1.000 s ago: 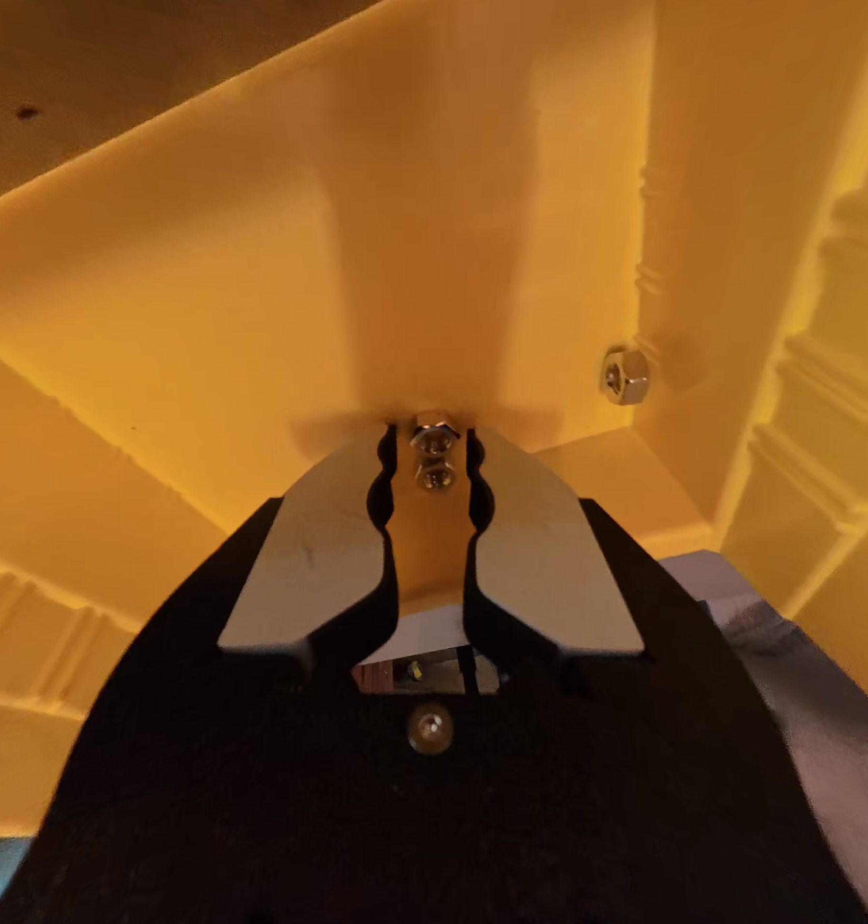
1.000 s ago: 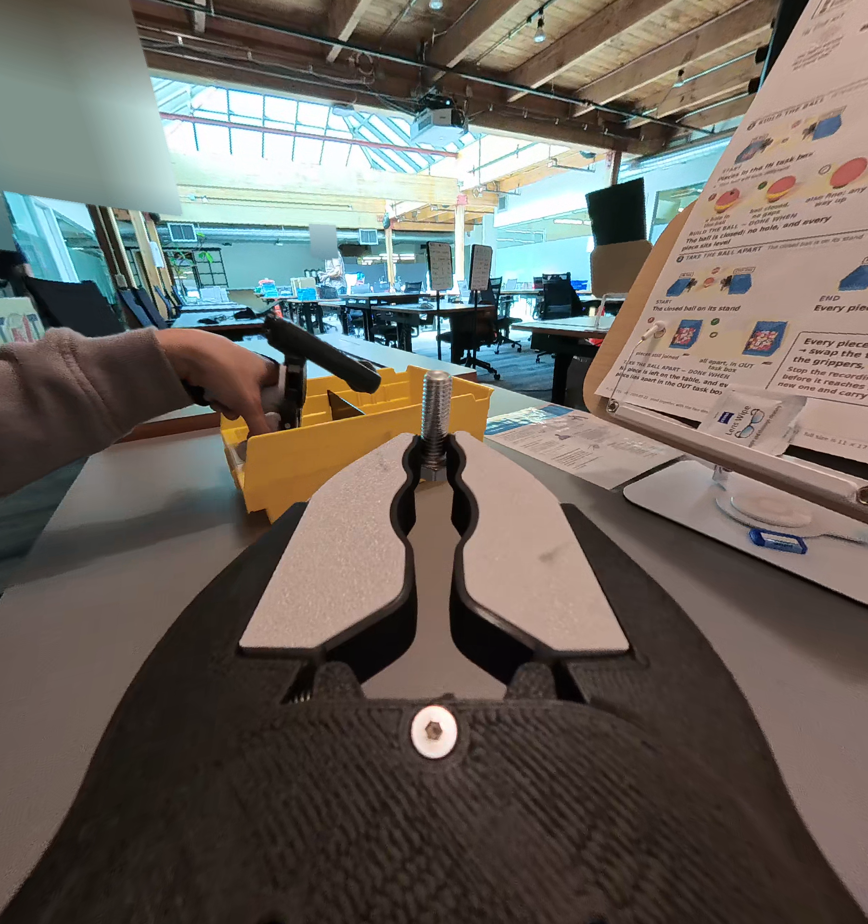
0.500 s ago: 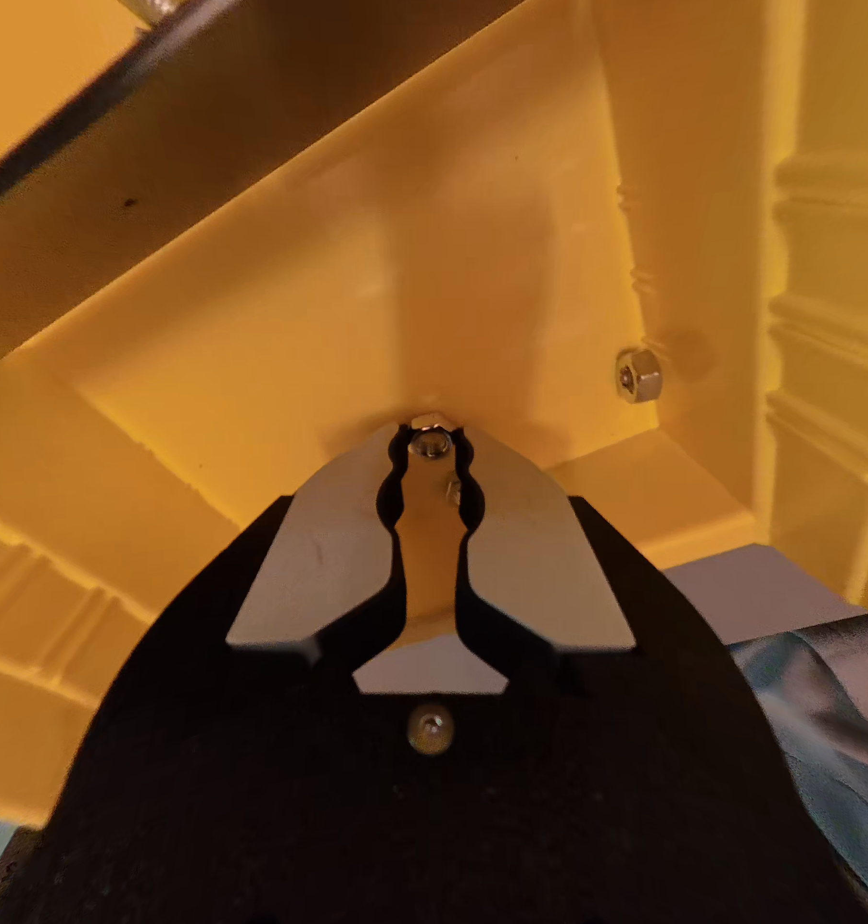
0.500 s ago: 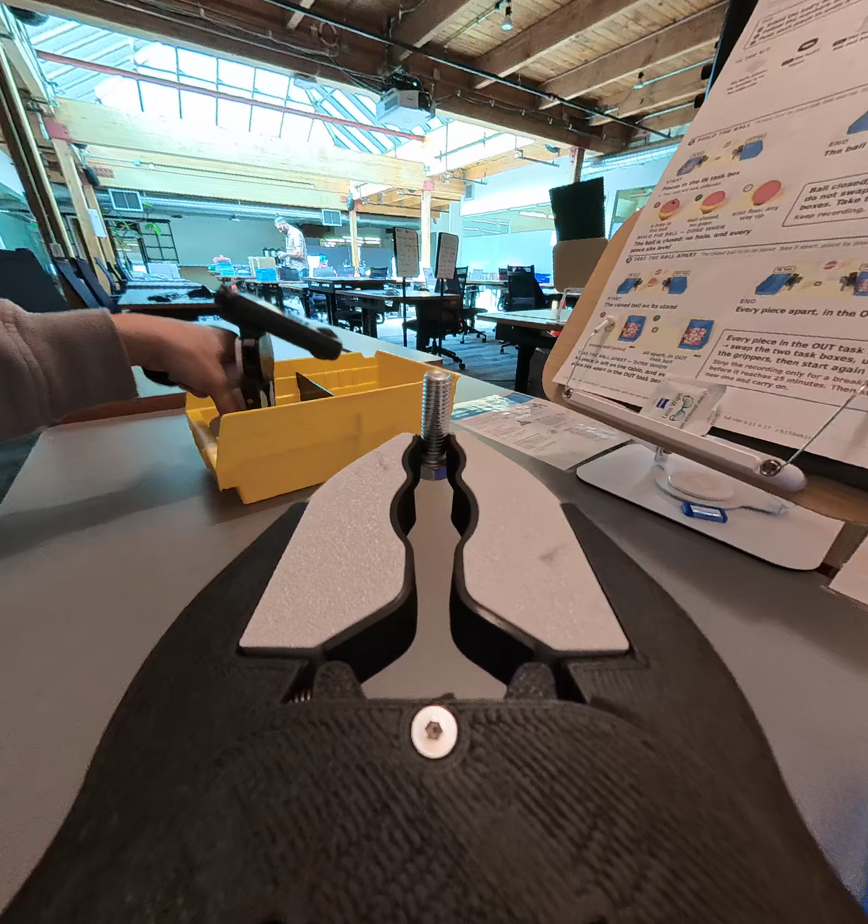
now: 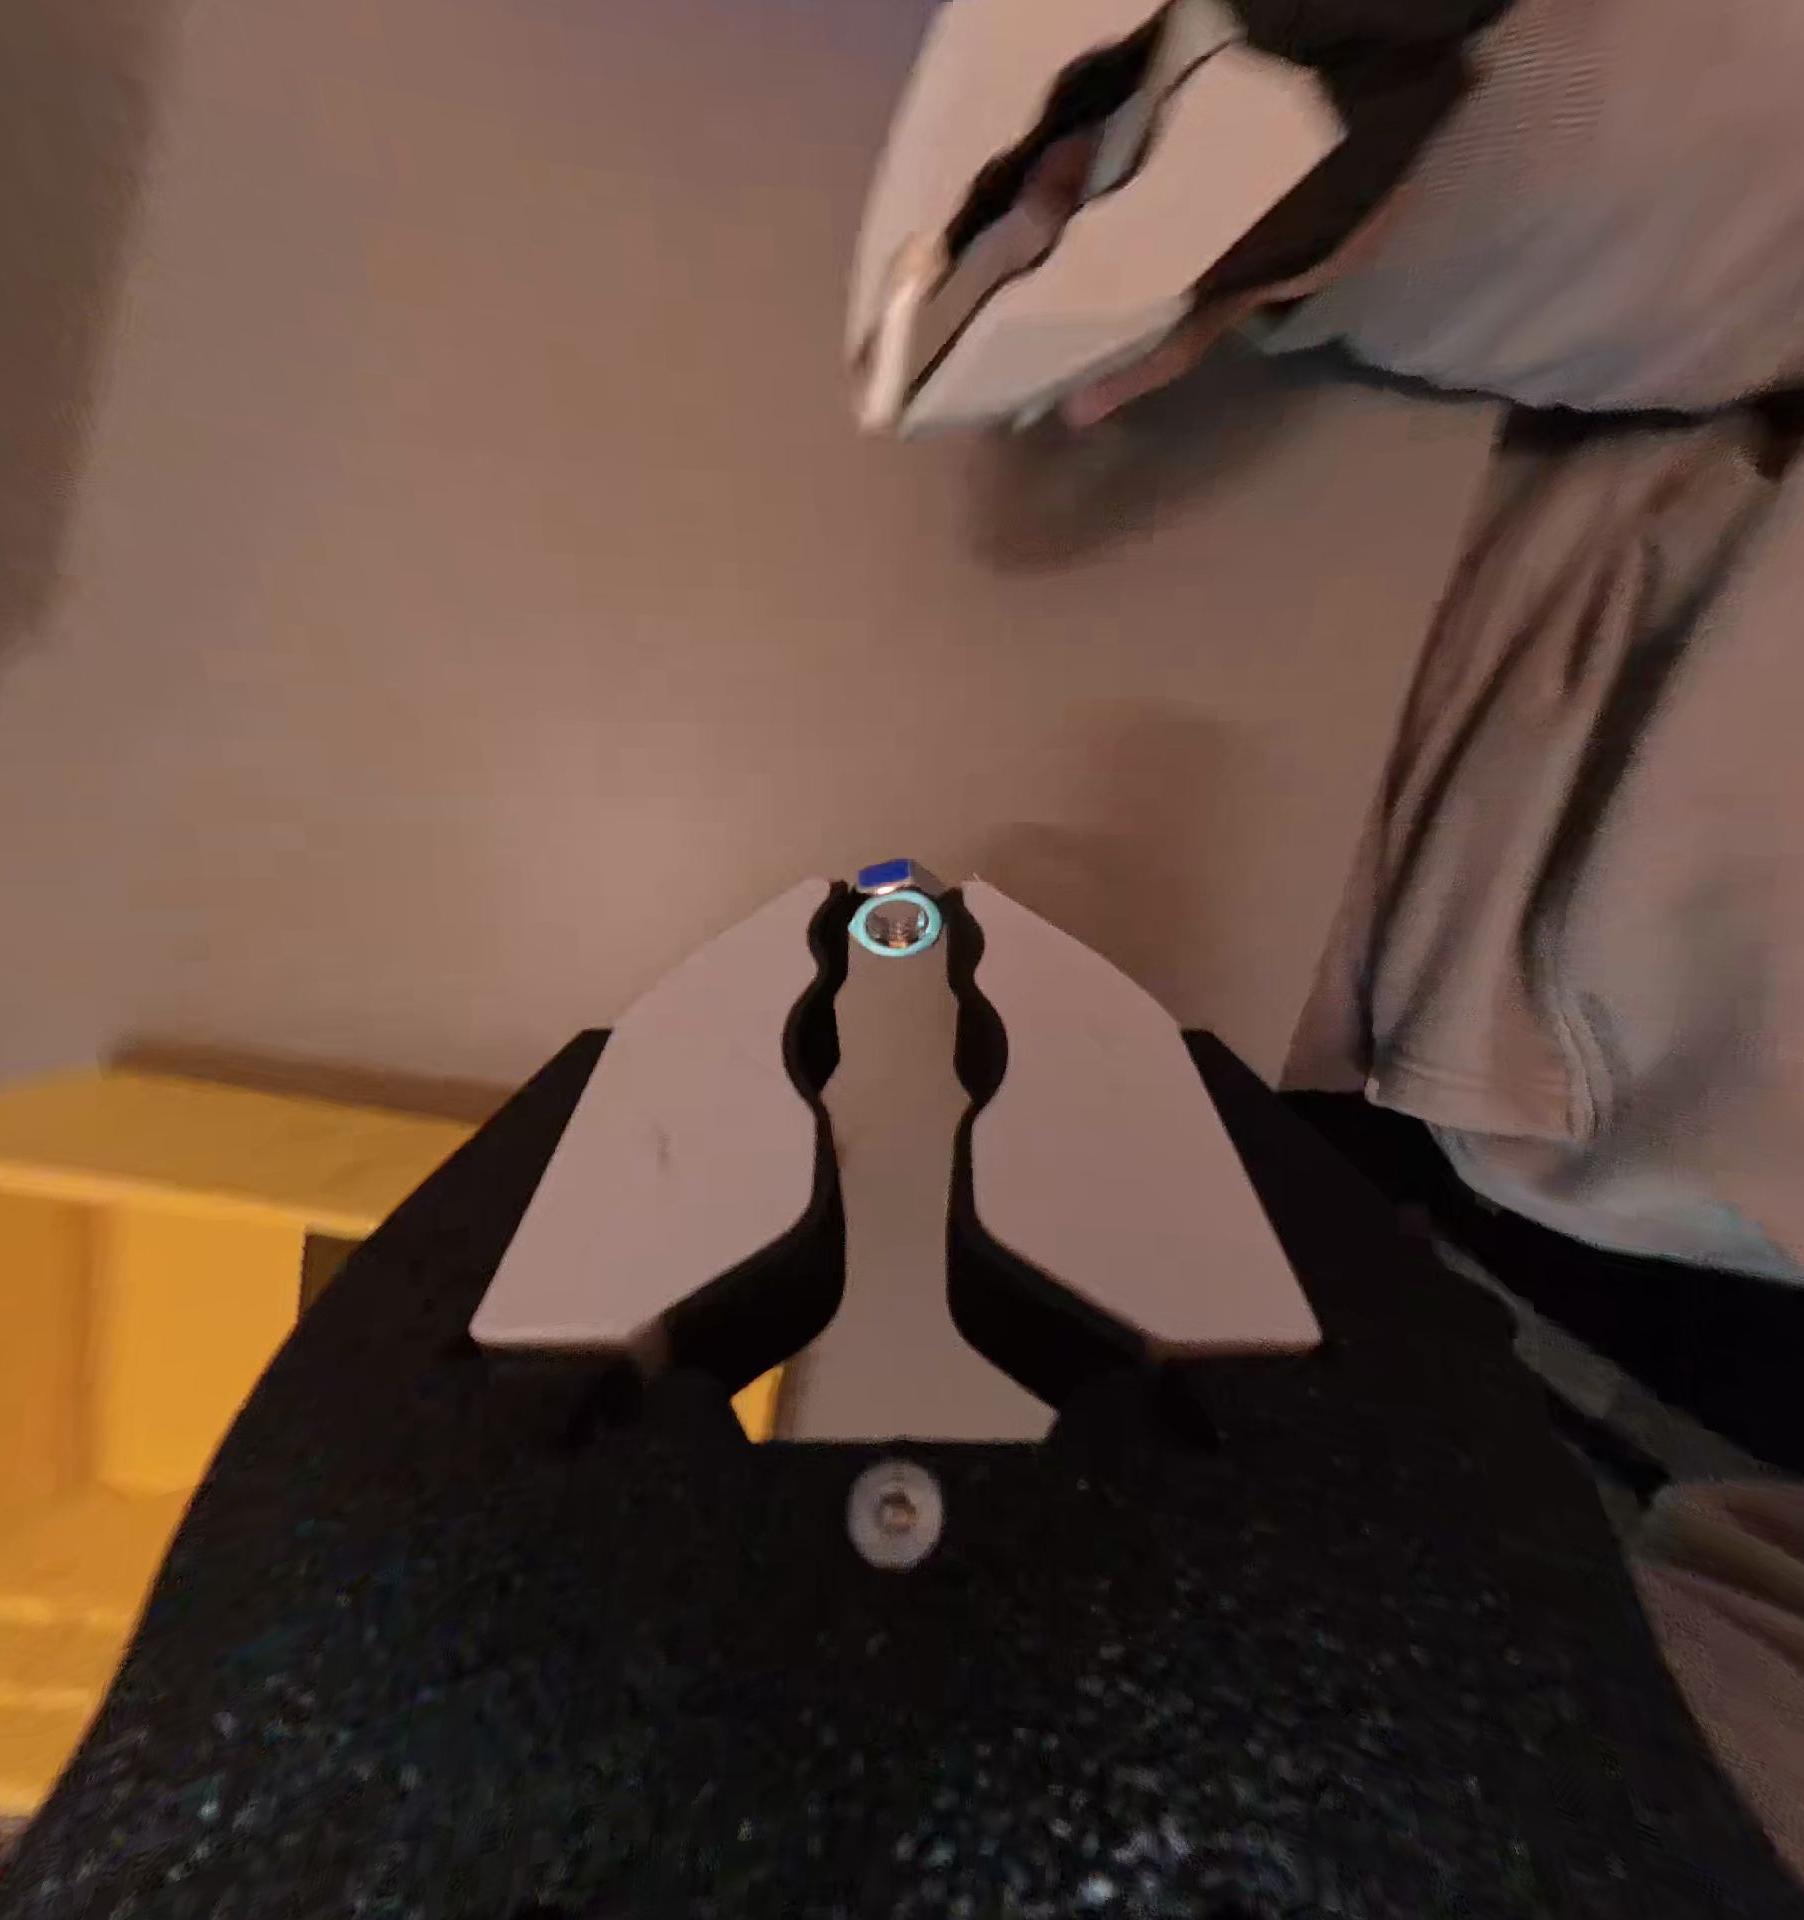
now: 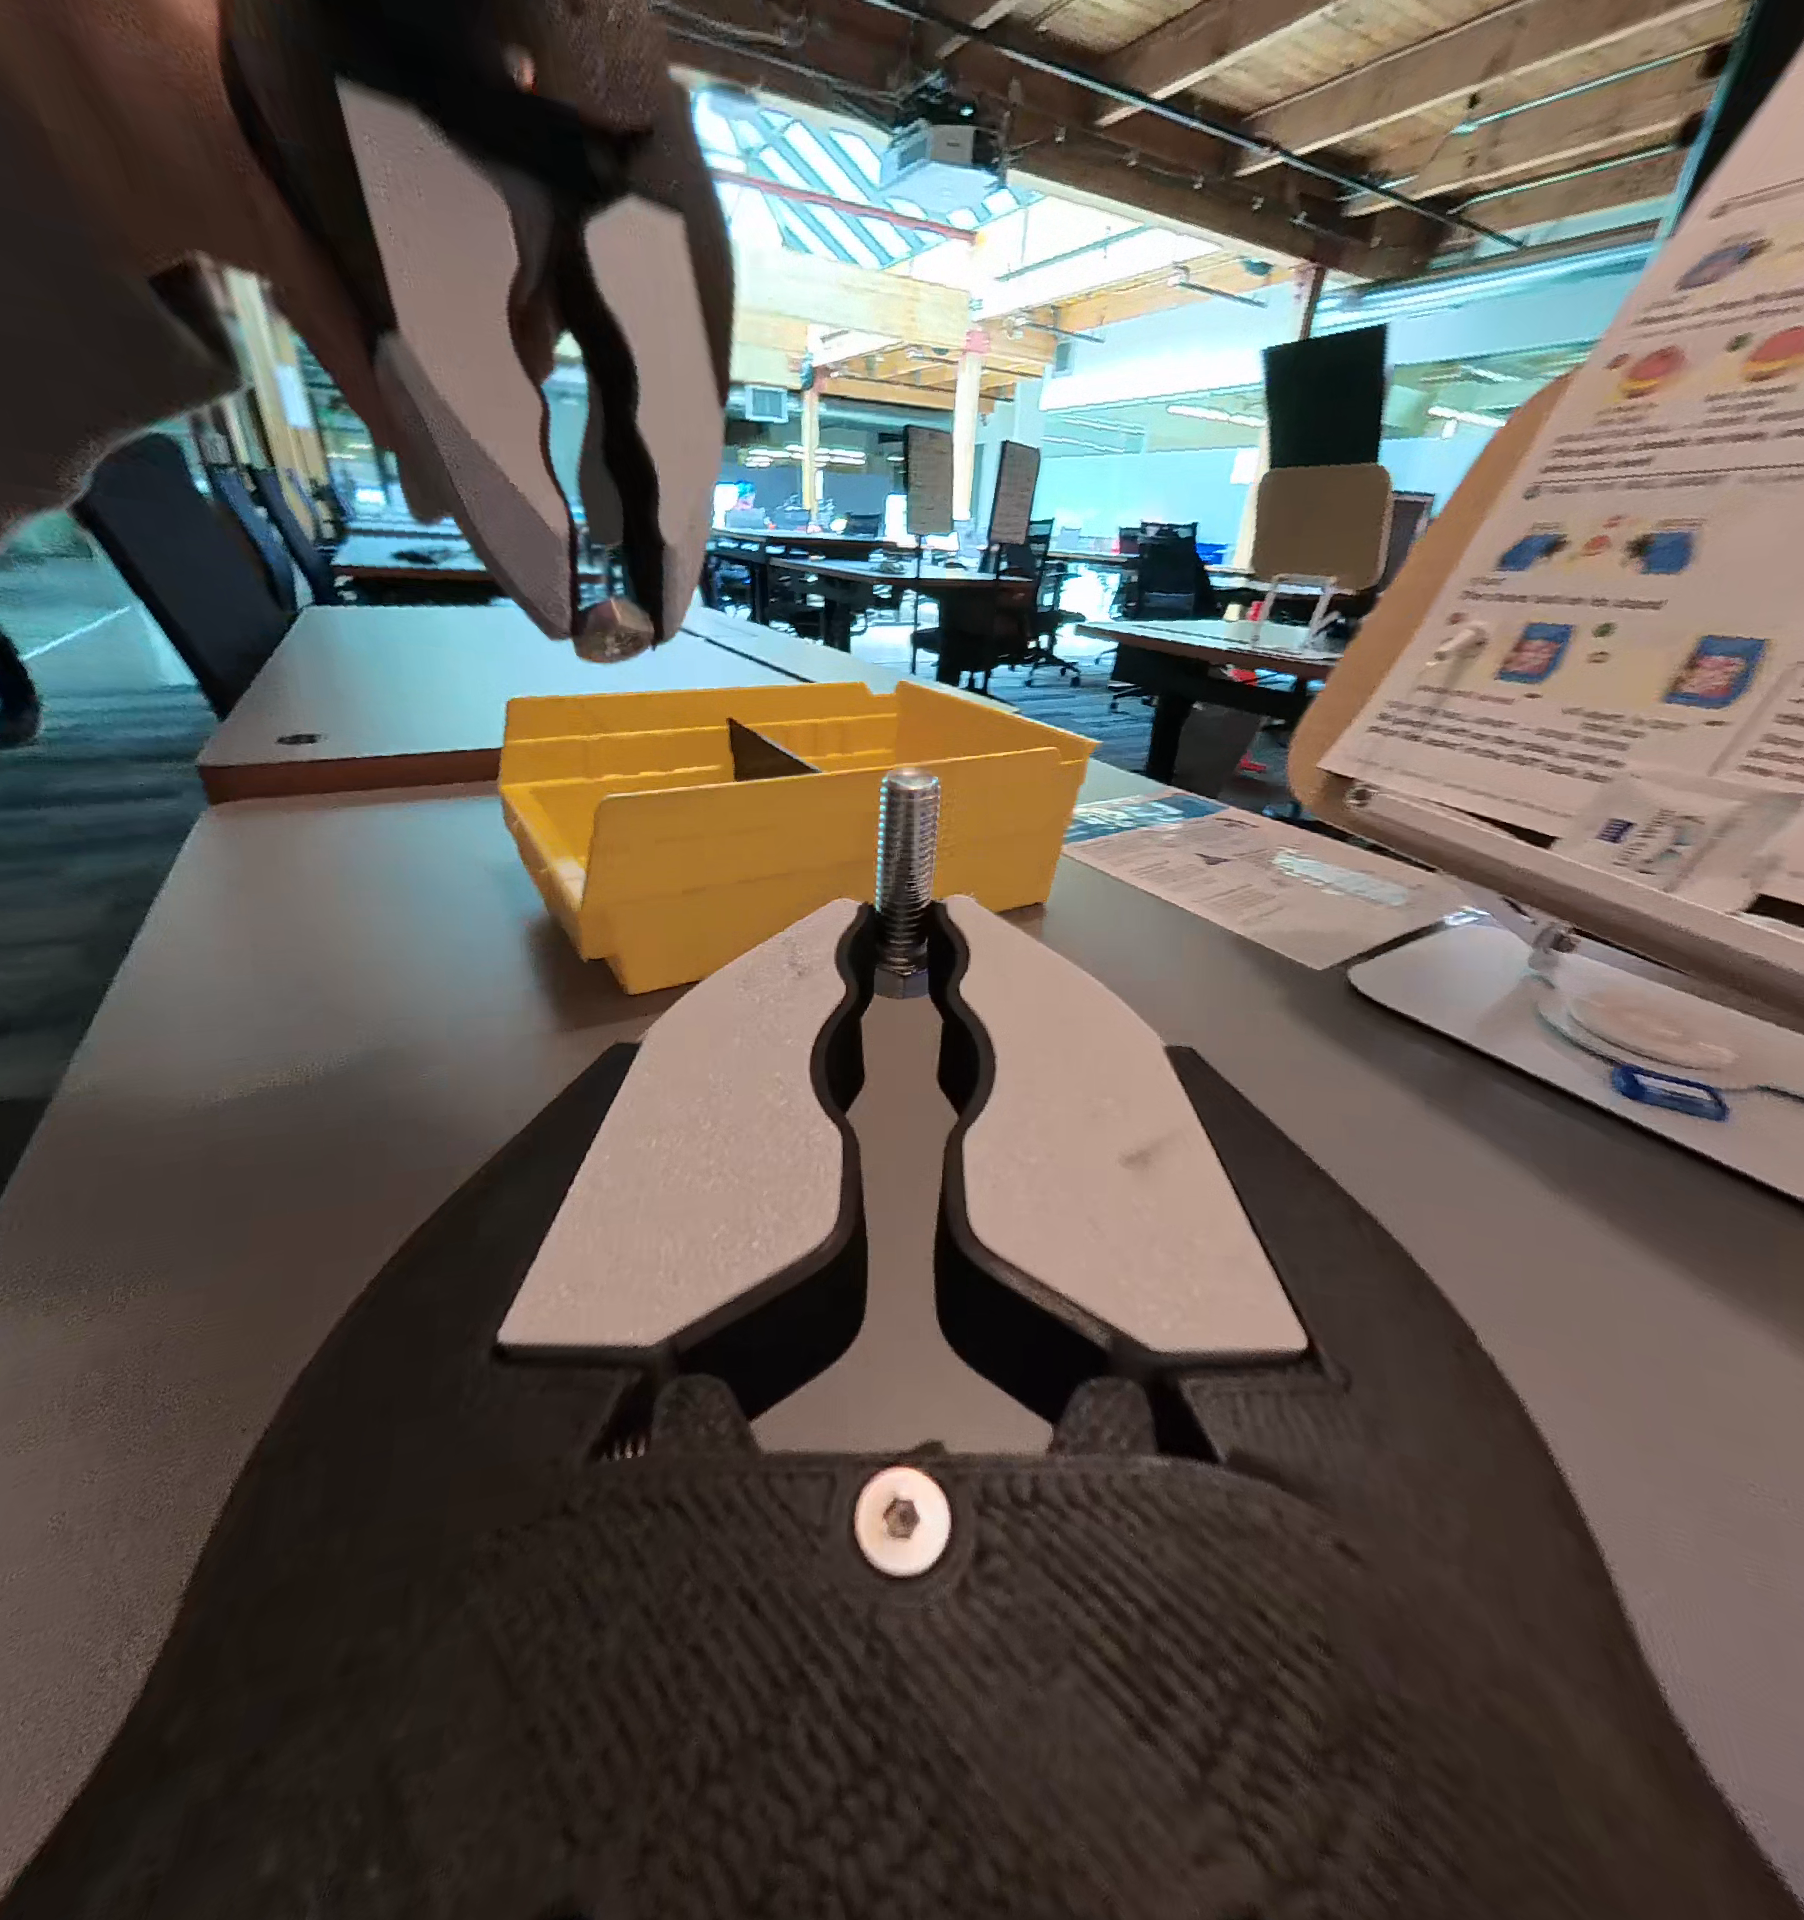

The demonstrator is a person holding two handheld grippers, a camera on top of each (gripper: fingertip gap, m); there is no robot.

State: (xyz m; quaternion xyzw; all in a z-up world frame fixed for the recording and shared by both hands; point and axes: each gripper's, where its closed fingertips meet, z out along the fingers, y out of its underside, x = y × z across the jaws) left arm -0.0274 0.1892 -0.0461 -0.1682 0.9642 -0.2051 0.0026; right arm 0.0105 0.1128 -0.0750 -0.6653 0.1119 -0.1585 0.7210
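Hex nut point(image 5: 896, 923): a small silver one, pinched at the very tip of the left gripper point(image 5: 896, 909), both pads pressed on its sides, its threaded hole turned back toward the camera. In the right wrist view the same nut point(image 6: 615, 630) shows at the end of the left gripper point(image 6: 617, 613), which hangs tips-down in the air, above and to the left of the bolt and above the table in front of the yellow bin.

The bolt point(image 6: 908, 852) is silver and threaded, standing upright. The right gripper point(image 6: 903, 935) is closed on its lower end, with the head sitting in the notch between the fingertips and the shaft rising clear above them. Nut and bolt are apart, not touching.

In the left wrist view the right gripper point(image 5: 991, 260) appears blurred at the upper right, over the grey table point(image 5: 462, 520), with a grey sleeve point(image 5: 1604, 727) beside it.

Behind the bolt sits the yellow bin point(image 6: 794, 831) with a dark divider point(image 6: 763, 750) inside. To the right lie a printed sheet point(image 6: 1262, 873) flat on the table point(image 6: 306, 1039) and a stand holding an instruction board point(image 6: 1656, 582). Beyond is an open office with desks and chairs.
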